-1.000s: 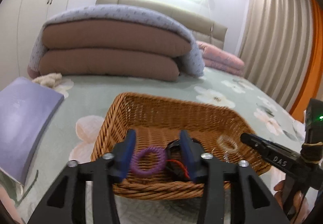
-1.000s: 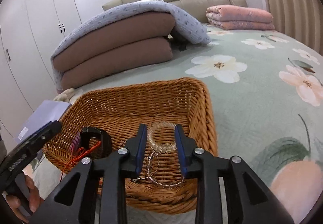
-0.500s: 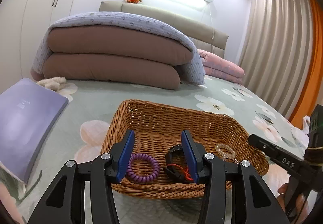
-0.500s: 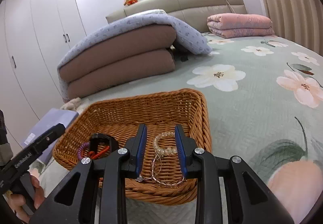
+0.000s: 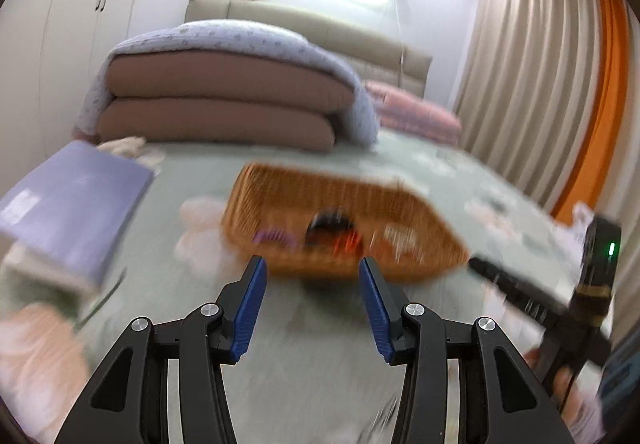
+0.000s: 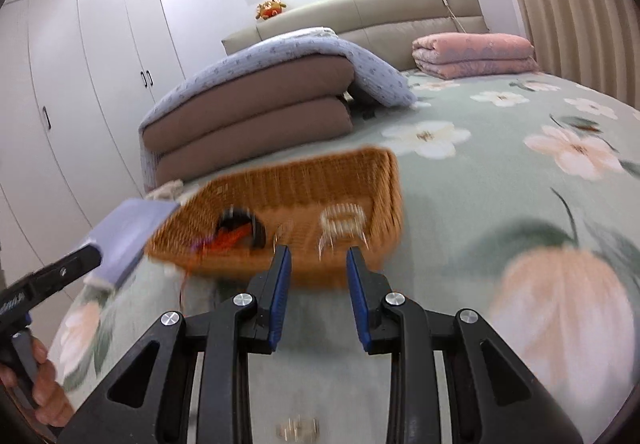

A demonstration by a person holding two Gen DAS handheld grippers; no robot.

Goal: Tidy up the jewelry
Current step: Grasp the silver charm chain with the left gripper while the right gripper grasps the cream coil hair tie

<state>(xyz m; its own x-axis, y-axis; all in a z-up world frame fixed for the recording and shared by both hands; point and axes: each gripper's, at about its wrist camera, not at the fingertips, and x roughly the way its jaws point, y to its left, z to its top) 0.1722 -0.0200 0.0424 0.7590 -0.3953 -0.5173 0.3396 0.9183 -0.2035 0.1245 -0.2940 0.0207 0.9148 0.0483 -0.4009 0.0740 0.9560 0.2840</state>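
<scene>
A wicker basket [image 5: 420, 228] sits on the flowered bed cover; it also shows in the right wrist view [image 6: 384, 184]. Inside lie a purple coil band [image 5: 274, 235], a black bangle with a red cord [image 5: 332, 224] [image 6: 240, 222] and a clear bead bracelet [image 6: 342, 218]. Both views are motion-blurred. My left gripper [image 5: 312, 276] is open and empty, short of the basket's near rim. My right gripper [image 6: 318, 264] is open and empty, also just short of the rim. A small shiny piece [image 6: 296, 429] lies on the bed below the right gripper.
A purple book [image 5: 76, 212] lies left of the basket. Folded brown and blue quilts [image 5: 224, 104] are stacked behind, a pink folded blanket [image 6: 476, 54] at the back right. Wardrobe doors [image 6: 80, 84] stand left, curtains [image 5: 532, 84] right.
Both grippers have pulled back out of the basket and toward me, both open and empty. The jewelry stays in the basket.
</scene>
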